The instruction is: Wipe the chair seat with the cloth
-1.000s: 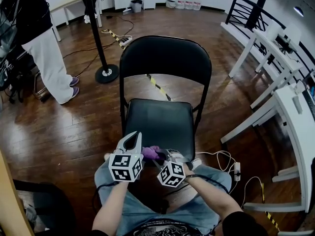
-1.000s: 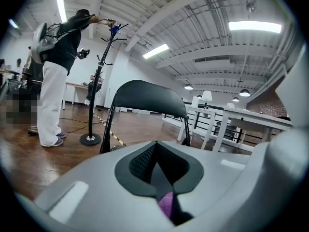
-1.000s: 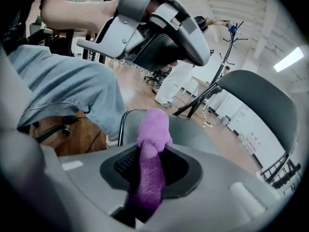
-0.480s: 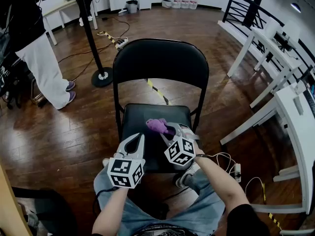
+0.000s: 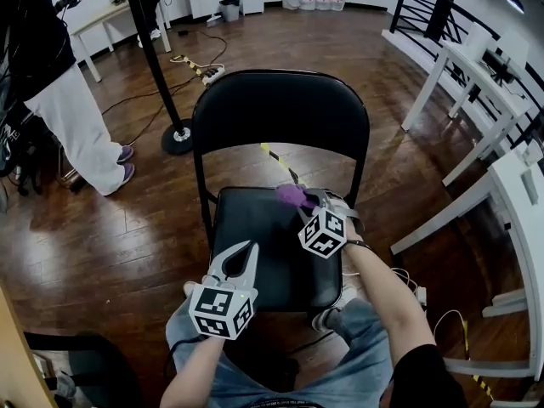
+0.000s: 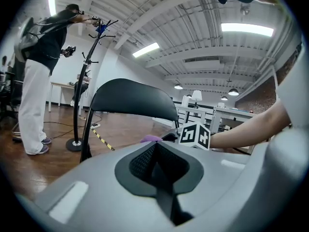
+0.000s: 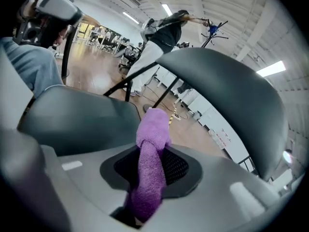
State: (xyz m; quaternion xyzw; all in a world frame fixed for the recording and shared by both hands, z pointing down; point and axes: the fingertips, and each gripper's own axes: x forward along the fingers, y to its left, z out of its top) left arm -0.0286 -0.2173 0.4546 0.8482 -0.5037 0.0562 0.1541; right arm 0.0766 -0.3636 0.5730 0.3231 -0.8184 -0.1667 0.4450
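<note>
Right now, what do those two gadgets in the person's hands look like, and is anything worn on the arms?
Both the left gripper and the right gripper are pale grey-white plastic, with tapering jaws lined with dark textured pads. Each carries a cube of black-and-white square markers. The forearms are bare; a dark short sleeve shows on the right arm.

Over seat (image 5: 263,228): cloth (image 5: 295,196) rear right, left gripper (image 5: 249,252) front left.

Head camera looks steeply down over a black padded metal folding chair (image 5: 280,117). Both gripper cameras sit low, close behind their jaws, facing its backrest; left also catches the purple towelling cloth (image 6: 150,138).
</note>
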